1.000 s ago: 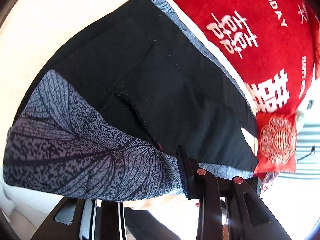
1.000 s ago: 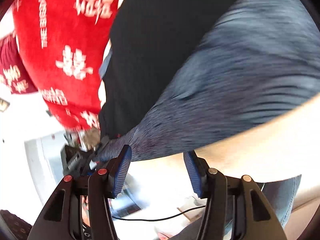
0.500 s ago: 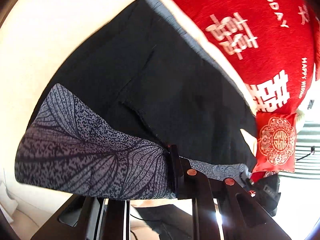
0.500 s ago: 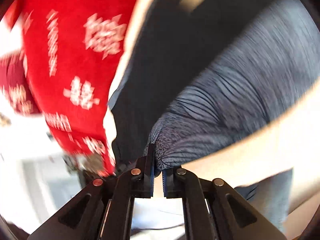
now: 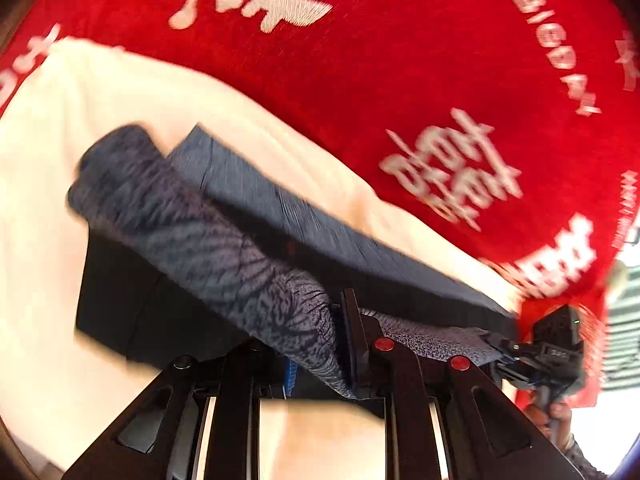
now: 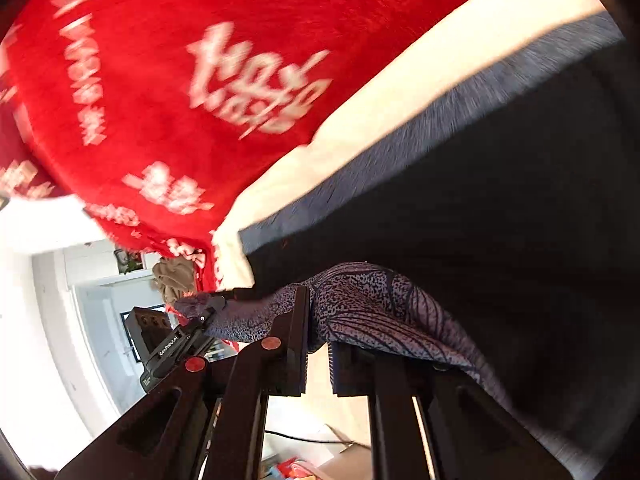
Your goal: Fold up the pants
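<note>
While my left gripper (image 5: pixel 318 344) clamps the grey patterned hem of the pants (image 5: pixel 188 216), my right gripper (image 6: pixel 318 344) pinches the same hem farther along, its fingers nearly together. Lifted between them, the hem hangs above the black pants spread on a cream sheet (image 5: pixel 48 152), beside a red blanket (image 5: pixel 360 60).

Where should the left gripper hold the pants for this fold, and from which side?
Grip the leaf-print hem band, as the left gripper does now: that edge of the pants is the free, liftable one. Come from the near side, fingers pointing toward the red blanket. The right gripper pinches the same band further along, so the edge lifts evenly.
</note>
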`<state>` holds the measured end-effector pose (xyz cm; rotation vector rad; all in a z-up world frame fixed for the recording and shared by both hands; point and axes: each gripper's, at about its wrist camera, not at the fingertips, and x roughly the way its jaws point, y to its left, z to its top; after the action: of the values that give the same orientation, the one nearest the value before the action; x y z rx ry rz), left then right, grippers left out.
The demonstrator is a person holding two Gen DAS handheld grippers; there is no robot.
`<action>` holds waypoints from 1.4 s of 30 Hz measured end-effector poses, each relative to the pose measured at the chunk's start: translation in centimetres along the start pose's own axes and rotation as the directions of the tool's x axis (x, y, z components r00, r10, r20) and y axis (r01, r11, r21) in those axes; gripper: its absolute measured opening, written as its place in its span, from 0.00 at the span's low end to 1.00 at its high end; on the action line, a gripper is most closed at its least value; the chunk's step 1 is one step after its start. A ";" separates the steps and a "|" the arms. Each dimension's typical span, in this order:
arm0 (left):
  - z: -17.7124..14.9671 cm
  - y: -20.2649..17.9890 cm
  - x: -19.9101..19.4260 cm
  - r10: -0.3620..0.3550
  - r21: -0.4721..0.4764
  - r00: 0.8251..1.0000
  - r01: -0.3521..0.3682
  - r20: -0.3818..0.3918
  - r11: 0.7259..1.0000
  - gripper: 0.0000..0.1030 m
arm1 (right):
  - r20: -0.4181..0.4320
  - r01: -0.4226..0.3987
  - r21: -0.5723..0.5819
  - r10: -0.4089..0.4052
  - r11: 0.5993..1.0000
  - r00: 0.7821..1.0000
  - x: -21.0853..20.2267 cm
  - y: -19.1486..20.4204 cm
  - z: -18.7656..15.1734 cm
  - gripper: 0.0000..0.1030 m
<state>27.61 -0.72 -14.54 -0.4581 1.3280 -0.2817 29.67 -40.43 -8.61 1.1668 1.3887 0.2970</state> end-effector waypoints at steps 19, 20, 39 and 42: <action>1.4 -2.9 -0.2 0.256 0.125 0.966 -0.257 0.027 0.958 0.70 | 0.003 0.212 -0.352 -0.225 0.912 0.974 5.0 8.4 -0.4 0.55; 1.7 -3.2 1.2 0.270 0.130 0.963 -0.269 0.017 0.954 0.70 | -0.001 0.242 -0.382 -0.262 0.892 0.965 6.5 8.7 -0.2 0.54; -5.0 -5.7 3.4 0.429 0.275 0.902 -0.401 -0.049 0.874 0.70 | 0.143 0.316 -0.231 -0.289 0.920 0.946 -1.6 2.5 -1.2 0.67; -8.1 -7.5 3.9 0.415 0.284 0.905 -0.374 -0.098 0.883 0.70 | 0.125 0.310 -0.149 -0.294 0.939 0.948 -4.3 -0.9 -4.9 0.67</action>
<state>21.11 -10.33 -15.73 0.0653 1.4797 -0.1469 24.01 -41.87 -5.64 0.8052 1.4027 0.1296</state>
